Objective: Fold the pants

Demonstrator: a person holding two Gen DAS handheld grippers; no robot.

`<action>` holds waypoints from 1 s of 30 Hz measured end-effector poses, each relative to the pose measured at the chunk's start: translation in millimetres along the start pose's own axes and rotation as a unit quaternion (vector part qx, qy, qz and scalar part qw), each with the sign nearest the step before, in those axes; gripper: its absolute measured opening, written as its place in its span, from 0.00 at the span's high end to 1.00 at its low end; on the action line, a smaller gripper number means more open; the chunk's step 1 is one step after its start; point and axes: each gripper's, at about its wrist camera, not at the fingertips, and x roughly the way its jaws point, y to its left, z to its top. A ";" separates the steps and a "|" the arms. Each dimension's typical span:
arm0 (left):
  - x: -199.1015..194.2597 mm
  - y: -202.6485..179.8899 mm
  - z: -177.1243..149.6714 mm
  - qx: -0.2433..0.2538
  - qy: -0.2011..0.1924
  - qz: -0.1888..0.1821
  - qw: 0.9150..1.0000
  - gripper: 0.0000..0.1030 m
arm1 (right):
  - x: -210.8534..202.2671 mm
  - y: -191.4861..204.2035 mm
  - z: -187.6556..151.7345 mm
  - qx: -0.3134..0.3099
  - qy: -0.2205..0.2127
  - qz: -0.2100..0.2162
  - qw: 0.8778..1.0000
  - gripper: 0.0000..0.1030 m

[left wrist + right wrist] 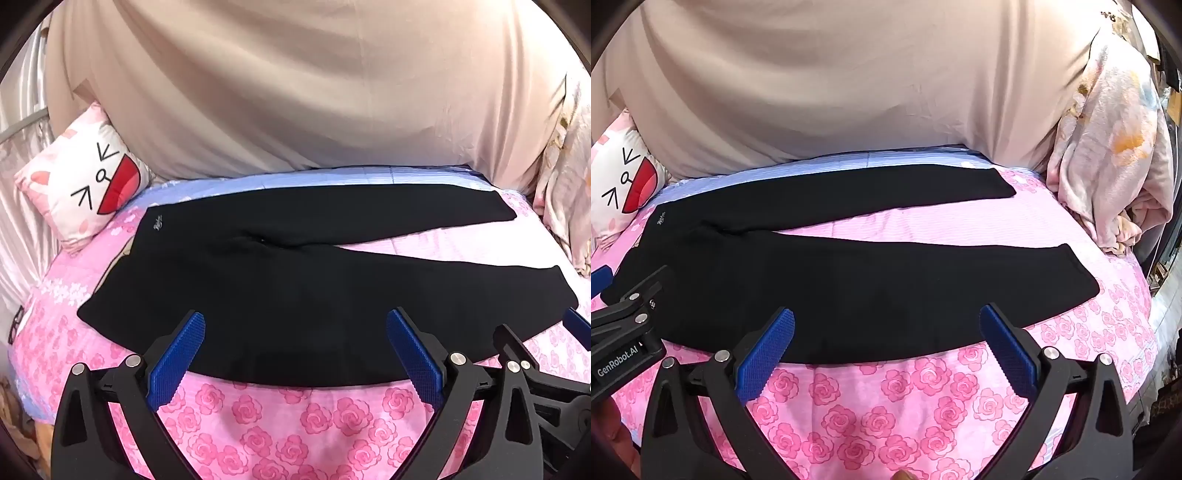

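Black pants [295, 288] lie flat on the pink rose bedspread [280, 417], waistband to the left, two legs spread to the right in a V. In the right wrist view the same pants [871, 280] stretch across the bed. My left gripper [295, 350] hovers open over the near edge of the pants, close to the waist end, nothing between its blue pads [177, 362]. My right gripper [886, 347] hovers open over the near leg's front edge, holding nothing. Each gripper shows at the edge of the other's view: the right gripper [546, 373] and the left gripper [624, 325].
A beige sheet [295, 92] hangs behind the bed. A cat-face pillow [85, 181] leans at the back left. A bundled floral blanket [1115, 155] sits at the right end. A blue striped strip of bedding [849, 166] runs along the far side.
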 end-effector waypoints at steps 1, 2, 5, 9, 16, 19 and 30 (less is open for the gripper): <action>2.1 1.8 0.8 -0.001 0.002 -0.001 1.000 0.06 | -0.1 -0.1 0.2 0.000 0.000 -0.001 1.000 0.05; -3.7 -3.8 4.2 0.012 -0.009 0.009 1.000 0.06 | -0.1 -0.3 0.4 0.000 0.000 -0.001 1.000 0.05; -10.2 -10.5 5.0 0.016 -0.017 0.011 1.000 0.06 | -0.8 0.0 0.9 -0.001 -0.001 -0.005 1.000 0.05; -7.1 -8.1 6.7 0.017 -0.013 0.011 1.000 0.06 | 6.4 7.6 1.1 -0.001 0.001 0.001 1.000 0.05; -5.3 -5.7 4.7 0.017 -0.015 0.011 1.000 0.06 | 5.9 1.8 1.5 0.002 0.000 0.003 1.000 0.05; -4.9 -5.0 3.6 0.019 -0.014 0.012 1.000 0.06 | 5.0 0.0 1.8 0.004 0.001 0.003 1.000 0.05; -0.8 -6.5 0.5 0.023 -0.008 0.012 1.000 0.06 | 4.6 -8.2 3.8 0.010 0.001 0.003 1.000 0.05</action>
